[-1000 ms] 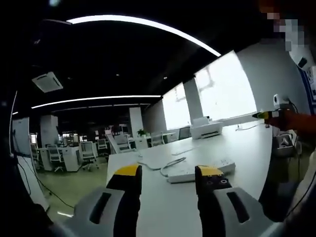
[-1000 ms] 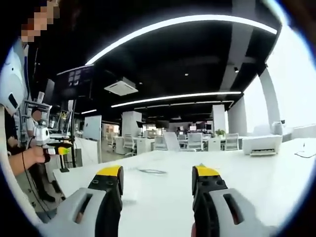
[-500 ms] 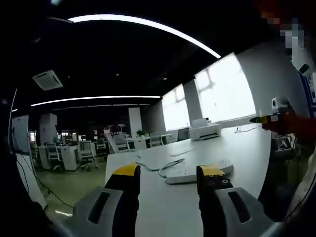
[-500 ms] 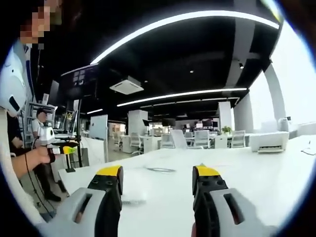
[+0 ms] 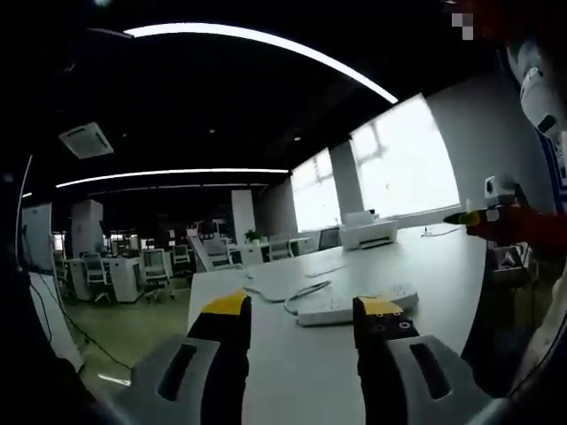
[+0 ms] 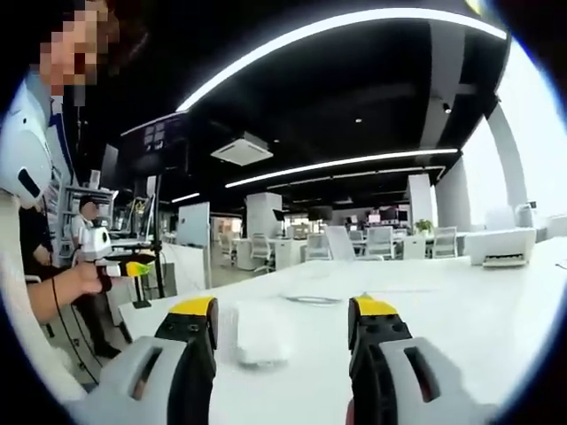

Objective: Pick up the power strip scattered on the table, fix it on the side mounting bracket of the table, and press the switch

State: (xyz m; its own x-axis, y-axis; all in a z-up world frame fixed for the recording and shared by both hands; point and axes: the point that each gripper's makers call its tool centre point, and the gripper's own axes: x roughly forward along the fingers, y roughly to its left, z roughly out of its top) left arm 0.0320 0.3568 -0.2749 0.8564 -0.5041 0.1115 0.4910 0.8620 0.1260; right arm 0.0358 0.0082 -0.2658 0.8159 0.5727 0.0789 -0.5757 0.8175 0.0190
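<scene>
**Both grippers empty, strip not yet grasped**

While the white power strip lies flat on the white table, the left gripper hovers low over the near table edge with its 2 yellow-tipped jaws apart and nothing between them. In the left gripper view the strip sits just past the jaw tips, at about 1 o'clock from the gap, its long side running across the view, so that its right end is hidden behind the right jaw. Its white cord loops away toward 11 o'clock. A white printer stands well beyond, near the windows. At 3 o'clock a person's hand carries another yellow-tipped gripper.

In the right gripper view, the right gripper is likewise held level with the table, jaws apart and empty. A blurred white object, probably the strip seen end-on, lies between the jaws toward the left one, close ahead; whether it touches a jaw cannot be told. A cord loop lies farther off at 12 o'clock.

The low, level hold and wide jaws suggest both tools are lined up for the pick, which is not yet made. No mounting bracket can be made out.
</scene>
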